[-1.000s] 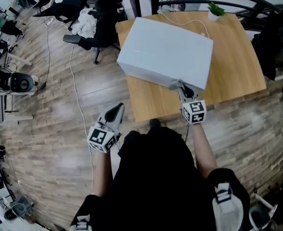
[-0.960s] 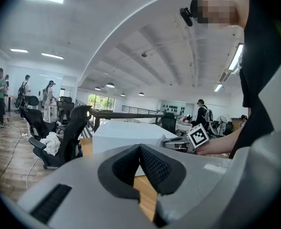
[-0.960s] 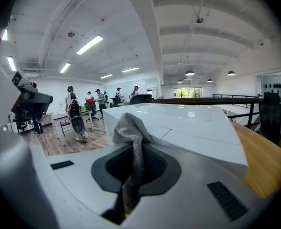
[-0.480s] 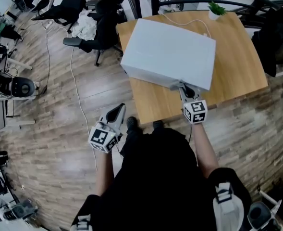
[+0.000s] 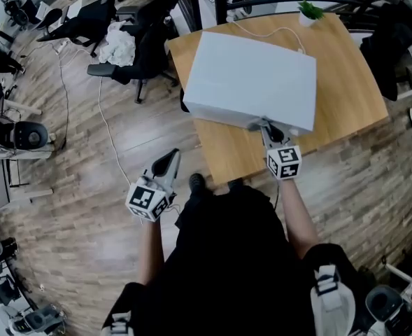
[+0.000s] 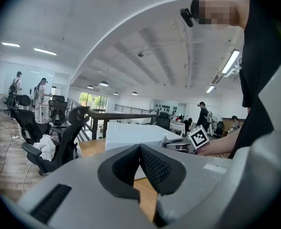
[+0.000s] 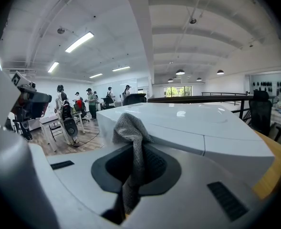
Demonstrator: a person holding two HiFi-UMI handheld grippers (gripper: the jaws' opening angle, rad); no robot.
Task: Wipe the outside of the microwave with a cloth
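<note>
**Cloth pinched in right gripper, at the microwave's near edge**

The right gripper (image 7: 135, 162) is clamping the cloth (image 7: 130, 128). A grey knitted fold is running up between the jaws, and a bunched tuft is standing out past the tips. The microwave (image 7: 197, 125) is sitting directly ahead of that gripper, and its white top is stretching away from the jaws. The left gripper (image 6: 140, 152) is hanging off to the left, well apart from the microwave. Its jaws are meeting at the tips with nothing between them.

Handling, as a judgement:
- The cloth is looking soft, light and limp. It is drooping over the jaw tips, so a pinch through a thick fold, as it is being held now, is probably serving best. A loose corner would likely be slipping out under drag.
- The microwave is looking heavy and stiff, with a smooth glossy shell. It is probably staying put under light wiping, and the cloth is likely sliding easily over it.

Hard to make out:
- I cannot tell whether the tuft is touching the shell or sitting just short of it.
- In the head view the right gripper is covering the cloth.
- The gripper body is cutting off the microwave's near face, and the far face is out of sight.
- The door and controls are not showing in any view.
</note>
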